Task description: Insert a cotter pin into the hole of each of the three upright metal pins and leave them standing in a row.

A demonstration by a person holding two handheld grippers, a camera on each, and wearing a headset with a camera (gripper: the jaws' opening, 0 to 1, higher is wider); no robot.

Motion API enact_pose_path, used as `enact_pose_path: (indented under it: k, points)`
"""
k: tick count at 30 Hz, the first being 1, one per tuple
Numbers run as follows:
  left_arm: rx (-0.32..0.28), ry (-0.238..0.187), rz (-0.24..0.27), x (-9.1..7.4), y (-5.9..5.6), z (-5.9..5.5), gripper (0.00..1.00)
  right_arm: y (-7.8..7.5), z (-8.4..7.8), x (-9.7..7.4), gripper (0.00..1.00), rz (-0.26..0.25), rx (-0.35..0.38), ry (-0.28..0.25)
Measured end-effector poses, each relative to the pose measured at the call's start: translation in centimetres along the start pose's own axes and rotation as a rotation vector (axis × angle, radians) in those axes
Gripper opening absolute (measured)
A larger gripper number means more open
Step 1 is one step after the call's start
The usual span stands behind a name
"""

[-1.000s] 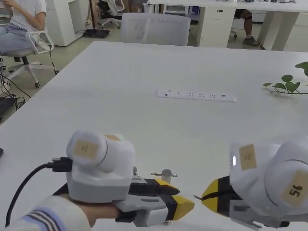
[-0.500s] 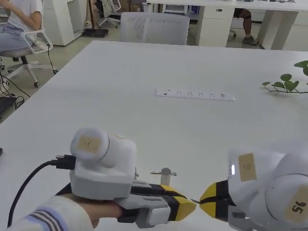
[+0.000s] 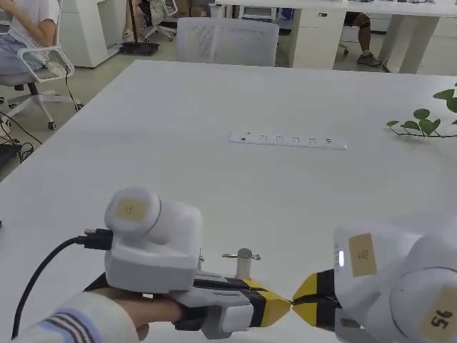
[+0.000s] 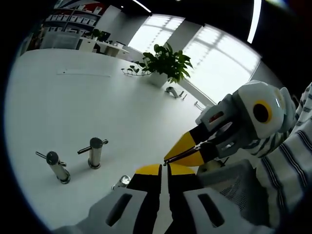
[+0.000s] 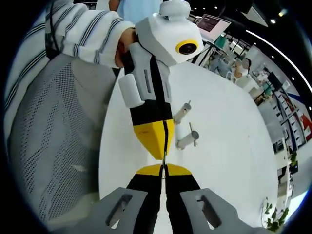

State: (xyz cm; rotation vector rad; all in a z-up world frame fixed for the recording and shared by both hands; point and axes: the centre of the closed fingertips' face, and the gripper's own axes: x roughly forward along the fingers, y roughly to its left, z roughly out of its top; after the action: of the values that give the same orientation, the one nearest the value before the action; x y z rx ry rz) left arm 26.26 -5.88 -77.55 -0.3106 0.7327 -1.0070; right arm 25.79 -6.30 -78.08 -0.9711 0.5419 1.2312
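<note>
Two upright metal pins point(image 4: 95, 152) point(image 4: 57, 165) stand side by side on the white table, each with a cotter pin through its head. A third metal pin point(image 4: 123, 182) stands close beside my left jaws, partly hidden by them. In the head view one pin point(image 3: 244, 261) with its cotter pin rises just behind my left gripper point(image 3: 280, 309). My right gripper point(image 5: 164, 167) is shut on a thin cotter pin point(image 4: 174, 158), whose free end touches the shut tips of my left gripper point(image 4: 165, 168). The two grippers point(image 3: 300, 304) meet tip to tip low over the table's near edge.
A white power strip point(image 3: 288, 140) lies mid-table. A plant's leaves point(image 3: 421, 123) reach in at the right edge. A grey chair point(image 3: 227, 41) stands at the far side, with other desks and seated people beyond. A mesh chair seat point(image 5: 53, 136) is below the near edge.
My right gripper has moved left with the cotter pin, closing the gap until the pin's end meets my left gripper's tips. The left gripper has barely moved.
</note>
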Motion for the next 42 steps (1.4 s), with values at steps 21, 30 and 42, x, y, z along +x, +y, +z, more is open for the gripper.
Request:
enact_pose_path:
  k: [21,30,42]
  points:
    - [-0.075,0.0,-0.036,-0.19,-0.41,-0.07,0.01,0.42,0.6,-0.24,0.02,0.004,-0.015,-0.01]
    - [-0.096,-0.009,-0.038,-0.39,-0.37,0.14,0.0,0.23,0.86,-0.41,0.02,-0.002,-0.021,-0.013]
    - [-0.084,-0.012,-0.038,-0.42,-0.58,0.25,0.0,0.21,0.9,-0.6,0.02,-0.007,-0.027,-0.015]
